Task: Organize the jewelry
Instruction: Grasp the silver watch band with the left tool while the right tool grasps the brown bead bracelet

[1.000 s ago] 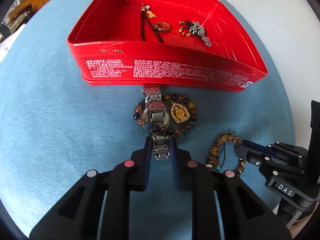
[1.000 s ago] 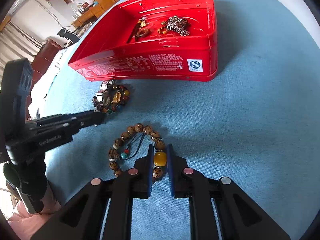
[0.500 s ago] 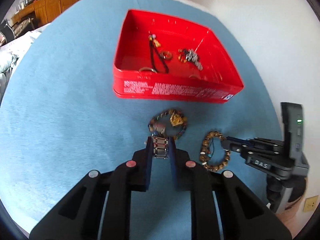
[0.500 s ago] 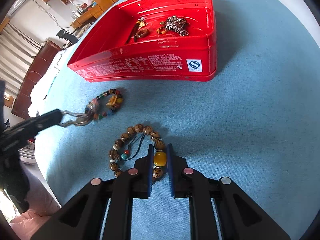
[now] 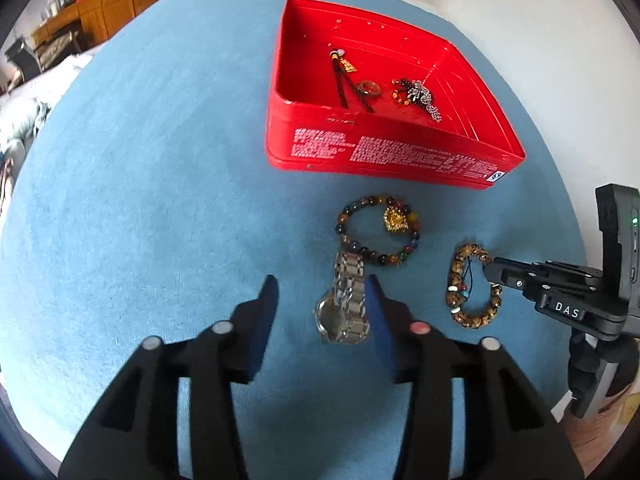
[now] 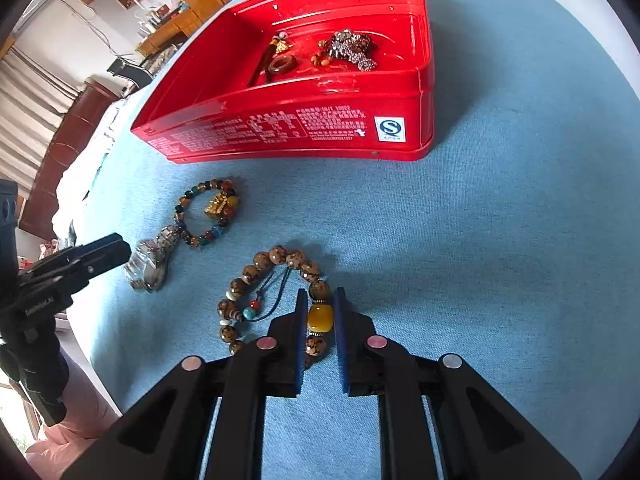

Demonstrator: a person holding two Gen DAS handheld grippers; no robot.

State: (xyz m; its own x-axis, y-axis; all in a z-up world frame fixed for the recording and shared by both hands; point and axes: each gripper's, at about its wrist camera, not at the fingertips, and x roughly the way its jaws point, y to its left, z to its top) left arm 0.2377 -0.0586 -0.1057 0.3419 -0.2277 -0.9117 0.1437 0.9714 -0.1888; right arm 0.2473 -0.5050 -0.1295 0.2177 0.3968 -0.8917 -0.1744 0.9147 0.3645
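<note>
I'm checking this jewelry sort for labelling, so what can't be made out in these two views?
- Watch: left wrist view, blurred, so the dial is unreadable; the left hand-held gripper, jaws just opened, has a finger over its edge.
- Wooden bead bracelet: right wrist view, its near beads are hidden by the shut right hand-held gripper.
- Red tin: white print too small in both views.

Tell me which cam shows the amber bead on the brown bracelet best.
Right wrist. The amber bead sits close and sharp between the right gripper pads, which are shut on it. In the left wrist view the brown bracelet is small and far to the side, and that gripper hides the bead.
</note>
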